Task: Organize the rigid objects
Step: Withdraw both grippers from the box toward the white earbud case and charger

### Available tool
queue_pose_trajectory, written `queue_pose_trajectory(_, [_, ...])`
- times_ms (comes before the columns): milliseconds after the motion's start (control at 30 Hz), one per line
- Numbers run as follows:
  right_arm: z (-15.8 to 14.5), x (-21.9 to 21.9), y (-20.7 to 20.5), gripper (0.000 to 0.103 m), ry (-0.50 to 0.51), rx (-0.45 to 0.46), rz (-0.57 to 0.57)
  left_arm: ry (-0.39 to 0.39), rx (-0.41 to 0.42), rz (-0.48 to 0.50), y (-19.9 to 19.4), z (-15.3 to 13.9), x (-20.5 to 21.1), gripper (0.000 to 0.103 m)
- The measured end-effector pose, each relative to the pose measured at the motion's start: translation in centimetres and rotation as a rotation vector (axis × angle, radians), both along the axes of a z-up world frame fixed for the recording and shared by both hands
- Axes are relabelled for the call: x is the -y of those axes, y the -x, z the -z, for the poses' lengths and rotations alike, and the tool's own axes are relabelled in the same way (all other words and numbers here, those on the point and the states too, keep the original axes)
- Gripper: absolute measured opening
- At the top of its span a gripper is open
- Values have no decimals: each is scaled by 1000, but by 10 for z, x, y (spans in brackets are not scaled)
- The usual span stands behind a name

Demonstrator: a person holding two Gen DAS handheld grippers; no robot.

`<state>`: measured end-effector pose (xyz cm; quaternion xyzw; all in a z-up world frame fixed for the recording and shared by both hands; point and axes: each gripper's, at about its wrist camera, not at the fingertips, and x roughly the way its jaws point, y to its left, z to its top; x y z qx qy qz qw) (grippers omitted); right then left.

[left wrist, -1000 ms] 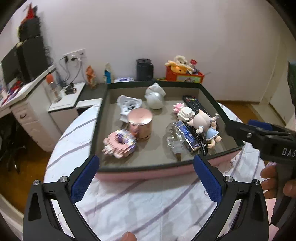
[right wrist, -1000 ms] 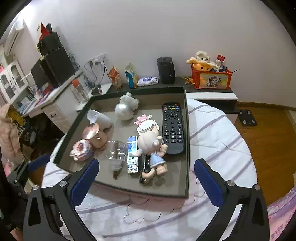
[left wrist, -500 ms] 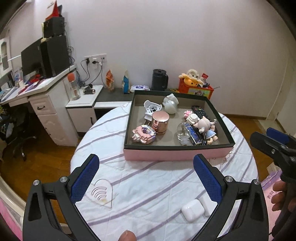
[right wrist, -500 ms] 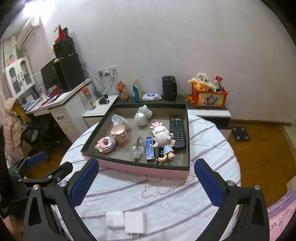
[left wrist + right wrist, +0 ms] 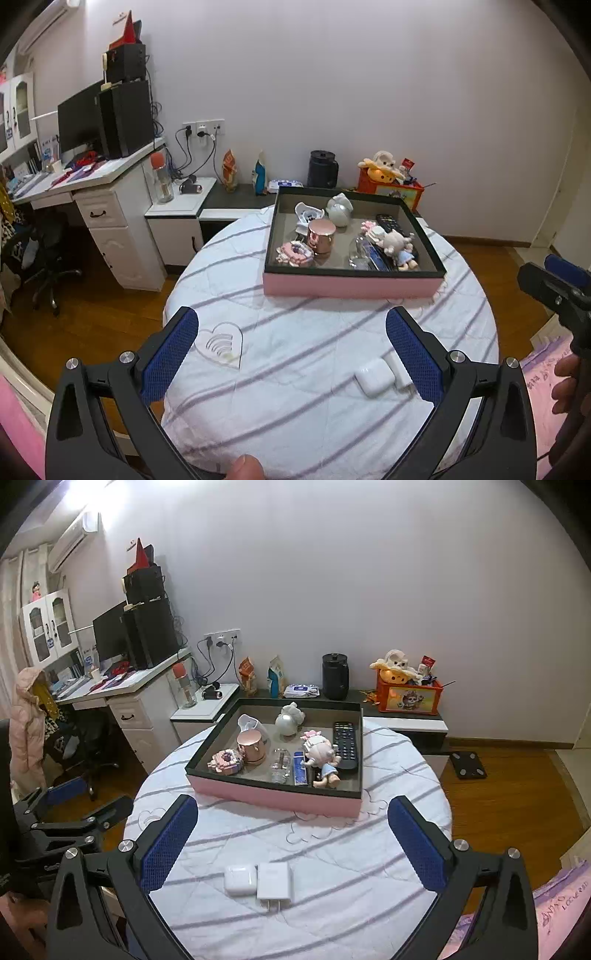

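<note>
While empty, jaws before earbud case (image 5: pixel 240 880).

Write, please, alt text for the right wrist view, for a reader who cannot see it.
The open right gripper hovers over a round table with a striped cloth, above a white earbud case and white charger lying side by side. Farther back, a pink-sided tray holds a remote, a doll and other small items.
</note>
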<state>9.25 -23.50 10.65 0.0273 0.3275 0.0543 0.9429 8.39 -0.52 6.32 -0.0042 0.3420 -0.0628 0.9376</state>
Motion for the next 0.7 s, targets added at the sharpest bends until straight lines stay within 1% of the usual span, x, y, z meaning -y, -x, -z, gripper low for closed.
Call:
queue_pose_trajectory(300, [-3,5,27,103,-5,18,12,-6,-6,-24,27,0,-5,103])
queue_pose_trajectory(700, [1,1,40,103,-2,10,3,-27,19,-46,41,-7,-4,103])
